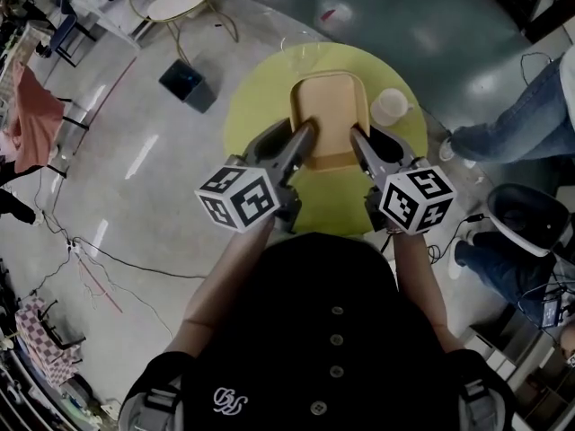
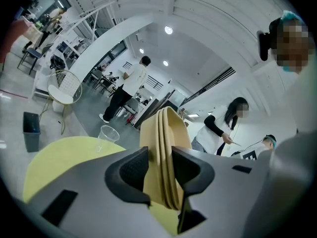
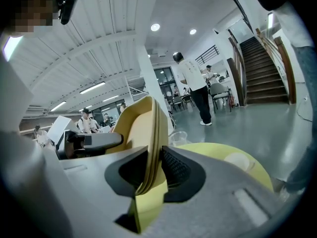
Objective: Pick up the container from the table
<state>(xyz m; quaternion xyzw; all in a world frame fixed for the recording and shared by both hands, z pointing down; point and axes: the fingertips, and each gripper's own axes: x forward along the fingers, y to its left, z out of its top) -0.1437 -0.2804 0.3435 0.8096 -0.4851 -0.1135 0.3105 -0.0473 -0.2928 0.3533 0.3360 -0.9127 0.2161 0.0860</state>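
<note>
The tan rectangular container (image 1: 331, 115) hangs over the round yellow table (image 1: 260, 106), held by its two long rims. My left gripper (image 1: 310, 131) is shut on the left rim and my right gripper (image 1: 357, 135) on the right rim. In the left gripper view the container (image 2: 166, 133) stands edge-on with layered rims, pinched between the jaws of the left gripper (image 2: 161, 170). In the right gripper view its rim (image 3: 141, 120) is clamped in the right gripper (image 3: 154, 170), and the left gripper (image 3: 94, 140) shows across it.
A clear plastic cup (image 1: 390, 106) stands on the table at the container's right, also seen as the cup (image 2: 106, 134) and the cup (image 3: 179, 137). A black bin (image 1: 186, 81) and a wire chair (image 1: 180, 3) stand on the floor at left. A person's legs (image 1: 512, 124) are at right.
</note>
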